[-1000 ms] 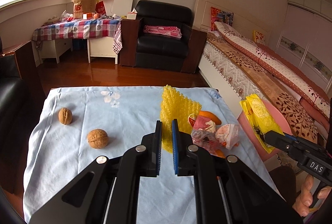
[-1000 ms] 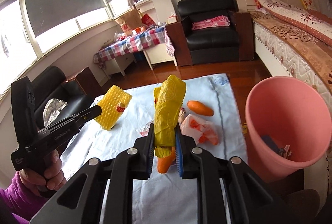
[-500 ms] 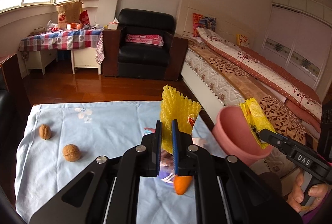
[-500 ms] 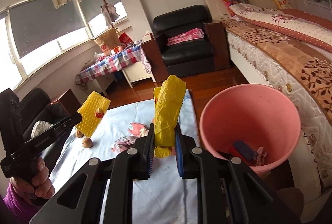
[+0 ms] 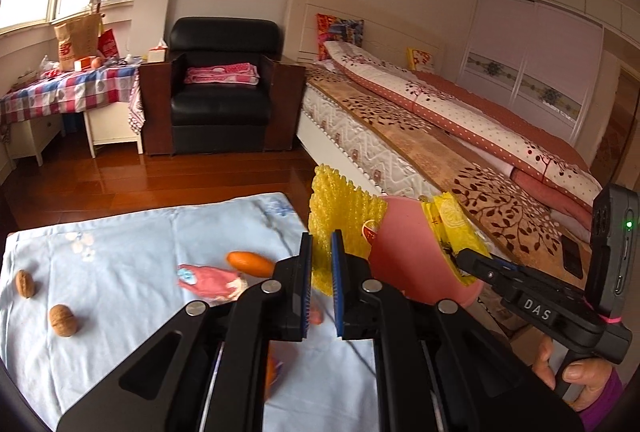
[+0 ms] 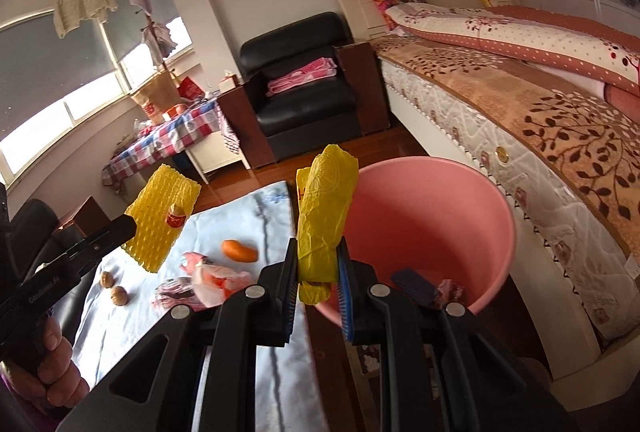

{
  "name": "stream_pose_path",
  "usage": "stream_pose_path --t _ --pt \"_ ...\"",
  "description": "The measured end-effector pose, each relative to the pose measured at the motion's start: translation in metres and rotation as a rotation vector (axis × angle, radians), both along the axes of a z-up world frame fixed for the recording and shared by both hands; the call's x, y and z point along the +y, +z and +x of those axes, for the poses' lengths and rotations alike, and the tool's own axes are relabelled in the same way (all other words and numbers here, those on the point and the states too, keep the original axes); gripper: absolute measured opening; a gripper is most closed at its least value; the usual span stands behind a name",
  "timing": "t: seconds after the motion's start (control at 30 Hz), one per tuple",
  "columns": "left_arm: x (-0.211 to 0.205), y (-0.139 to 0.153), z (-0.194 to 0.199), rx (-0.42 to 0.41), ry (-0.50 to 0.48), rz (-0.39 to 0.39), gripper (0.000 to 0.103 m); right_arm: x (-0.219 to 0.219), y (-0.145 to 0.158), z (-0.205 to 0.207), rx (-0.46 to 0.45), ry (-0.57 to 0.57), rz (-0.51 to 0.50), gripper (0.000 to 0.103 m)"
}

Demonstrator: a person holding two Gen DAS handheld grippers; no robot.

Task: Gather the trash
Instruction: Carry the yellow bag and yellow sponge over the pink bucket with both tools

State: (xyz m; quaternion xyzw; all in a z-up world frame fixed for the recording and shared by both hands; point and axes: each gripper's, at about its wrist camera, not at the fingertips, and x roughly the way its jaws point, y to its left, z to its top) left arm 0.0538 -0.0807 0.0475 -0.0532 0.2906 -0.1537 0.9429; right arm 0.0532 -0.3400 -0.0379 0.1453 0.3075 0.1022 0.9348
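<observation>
Releasing too early is the main risk, I judge: the yellow foam net point(image 5: 340, 212) hangs before the rim of the pink bucket point(image 6: 460, 232), so it could fall on the blue-clothed surface point(image 5: 132, 232) or on the floor. The left tool point(image 5: 321, 264) is clamped on this net, its jaws almost together. The right tool point(image 6: 318, 284) is clamped on a yellow plastic wrapper point(image 6: 324, 216), just at the bucket's near rim. Farther on the surface lie wrappers point(image 6: 212, 280), an orange piece point(image 5: 250, 263) and two walnuts point(image 5: 62, 320).
</observation>
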Motion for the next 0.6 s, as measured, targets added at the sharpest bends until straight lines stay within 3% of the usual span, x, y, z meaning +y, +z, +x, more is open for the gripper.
stream_pose_path --t 0.6 --pt "-0.079 -0.036 0.039 0.065 -0.105 0.072 0.008 -0.042 -0.026 0.027 0.056 -0.103 -0.001 0.017"
